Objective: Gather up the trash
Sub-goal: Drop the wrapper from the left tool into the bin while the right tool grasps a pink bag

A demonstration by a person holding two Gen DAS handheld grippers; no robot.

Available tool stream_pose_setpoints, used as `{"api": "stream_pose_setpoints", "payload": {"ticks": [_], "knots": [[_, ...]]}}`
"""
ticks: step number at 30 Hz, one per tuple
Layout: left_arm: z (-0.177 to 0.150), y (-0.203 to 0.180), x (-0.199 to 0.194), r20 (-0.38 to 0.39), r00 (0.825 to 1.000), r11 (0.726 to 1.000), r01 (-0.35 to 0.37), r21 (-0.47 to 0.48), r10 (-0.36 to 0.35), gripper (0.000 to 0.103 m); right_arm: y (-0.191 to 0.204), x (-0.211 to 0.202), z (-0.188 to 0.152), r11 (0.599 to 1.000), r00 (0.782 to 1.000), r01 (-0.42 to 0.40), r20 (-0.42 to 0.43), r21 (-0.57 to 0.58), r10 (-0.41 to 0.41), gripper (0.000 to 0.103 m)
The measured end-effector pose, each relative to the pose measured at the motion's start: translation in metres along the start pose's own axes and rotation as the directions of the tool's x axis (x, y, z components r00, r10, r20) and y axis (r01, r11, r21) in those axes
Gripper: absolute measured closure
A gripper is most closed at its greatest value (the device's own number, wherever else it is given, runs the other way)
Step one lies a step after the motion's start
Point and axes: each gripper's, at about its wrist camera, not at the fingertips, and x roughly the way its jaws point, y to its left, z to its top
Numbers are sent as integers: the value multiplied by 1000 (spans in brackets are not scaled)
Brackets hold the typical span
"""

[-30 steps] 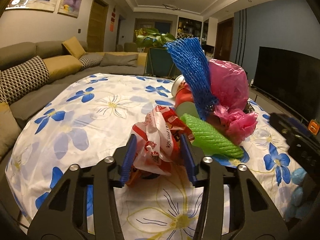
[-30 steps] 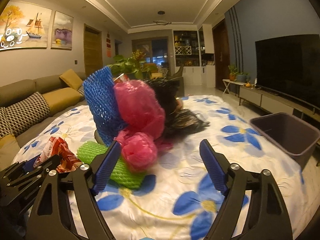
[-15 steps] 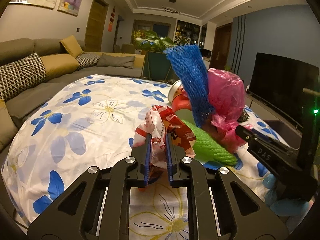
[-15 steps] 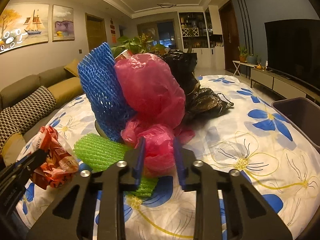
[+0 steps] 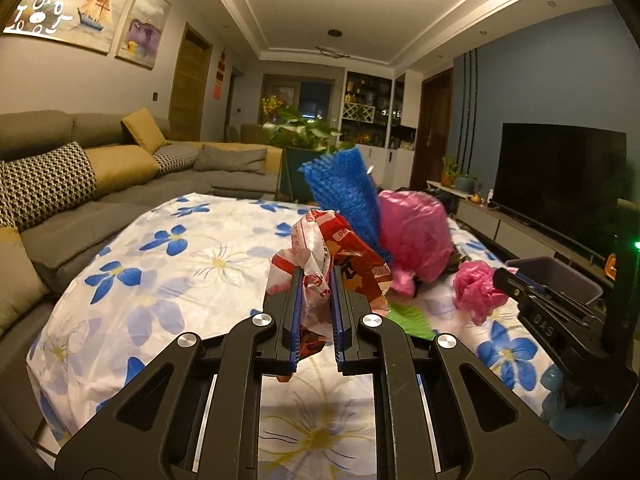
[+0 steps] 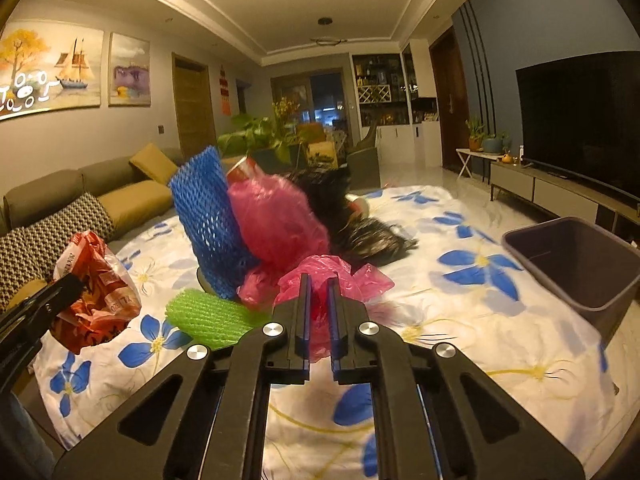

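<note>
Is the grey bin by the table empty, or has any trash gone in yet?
Empty as far as shown: the right wrist view shows bare inner walls of the grey bin, nothing inside. Its very bottom is out of sight.

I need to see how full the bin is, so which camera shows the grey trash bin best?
The right wrist view. There the grey trash bin shows its open mouth, rim and inner walls at the table's right edge; what shows of its inside looks empty. The left wrist view shows only part of its rim and side, behind the right tool.
</note>
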Motion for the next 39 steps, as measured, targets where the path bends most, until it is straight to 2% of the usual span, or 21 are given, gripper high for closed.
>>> {"api": "stream_pose_setpoints", "payload": {"ticks": [6,10,15,20,23,30,33,39], "knots": [[9,-21,-8,19,998,999,53,11,-53,91,-21,-30,9,1000,999,18,42,22,-18,95],[18,-53,-6,34,993,993,110,50,-111,91,-40,-47,14,998,997,41,66,40,-43,95],[30,-93,6,34,980,978,194,78,-198,91,-73,-72,28,992,985,117,125,43,-121,95],[45,-146,25,29,952,949,300,93,-304,91,-113,-88,44,969,951,245,186,31,-246,95],[53,-179,36,41,933,930,351,112,-358,91,-137,-88,51,952,932,303,195,42,-306,95],[57,-252,72,29,890,885,448,127,-455,91,-184,-89,61,919,889,387,234,79,-394,95],[51,-275,88,17,874,869,480,122,-486,91,-196,-86,61,912,881,403,236,83,-411,95],[44,-306,114,-6,857,850,513,119,-516,91,-216,-70,60,908,880,410,224,91,-420,95]]}}
